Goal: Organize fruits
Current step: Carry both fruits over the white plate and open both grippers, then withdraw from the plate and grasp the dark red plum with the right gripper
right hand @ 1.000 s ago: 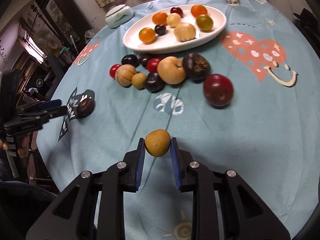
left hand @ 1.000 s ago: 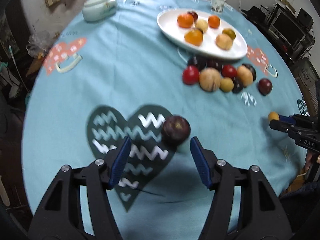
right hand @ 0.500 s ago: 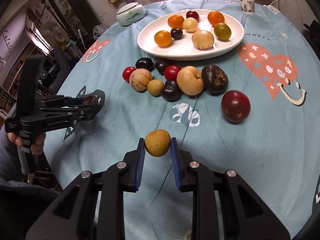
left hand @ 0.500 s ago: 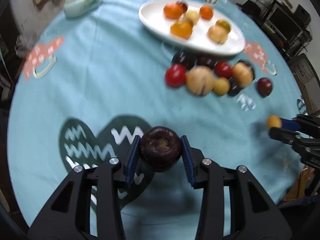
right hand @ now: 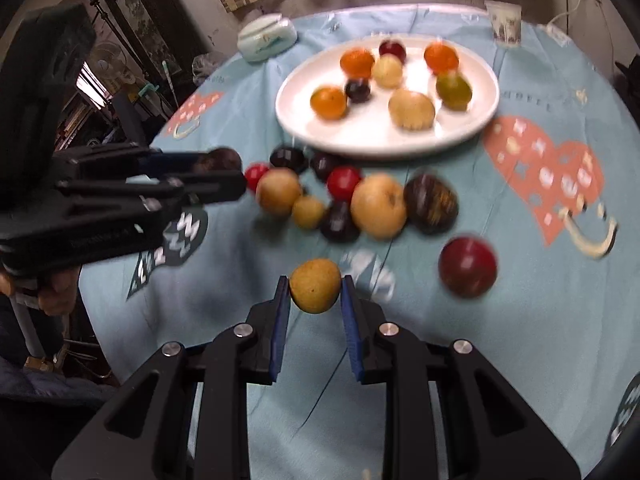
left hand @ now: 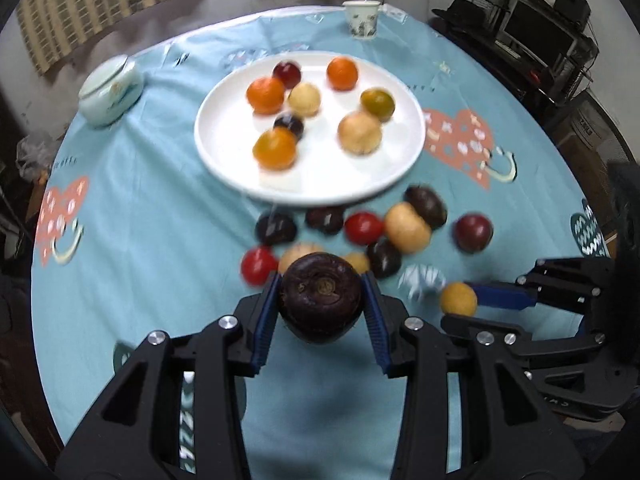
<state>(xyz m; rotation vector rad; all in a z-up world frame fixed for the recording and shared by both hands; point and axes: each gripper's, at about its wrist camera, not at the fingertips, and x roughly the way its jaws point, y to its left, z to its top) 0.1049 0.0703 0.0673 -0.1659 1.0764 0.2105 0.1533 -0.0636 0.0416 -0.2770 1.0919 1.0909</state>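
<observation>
- Dark purple, and a moment ago still lying on the green heart print of the cloth: the mangosteen [left hand: 320, 294] is now off the counter, pinched between the blue fingers [left hand: 267, 320] of the left gripper [left hand: 320, 300], which have closed in from a wide gape to its sides.
- It has been carried in over the loose fruits, toward the white plate [left hand: 240, 168], which fills far more of the left wrist view than a second back.
- The right gripper [right hand: 315, 300] stays clamped on the small yellow fruit [right hand: 315, 285], also clear of the cloth, and has edged forward more slowly.
- To my eye both pieces are on their way to the plate, where eight fruits already sit.
- Just short of the plate, the loose cluster [right hand: 348, 200] and a lone red plum [right hand: 467, 267] still wait on the teal cloth [left hand: 140, 220].
- Farther out stand a pale lidded jar [left hand: 110, 94] and a paper cup [left hand: 362, 20].
</observation>
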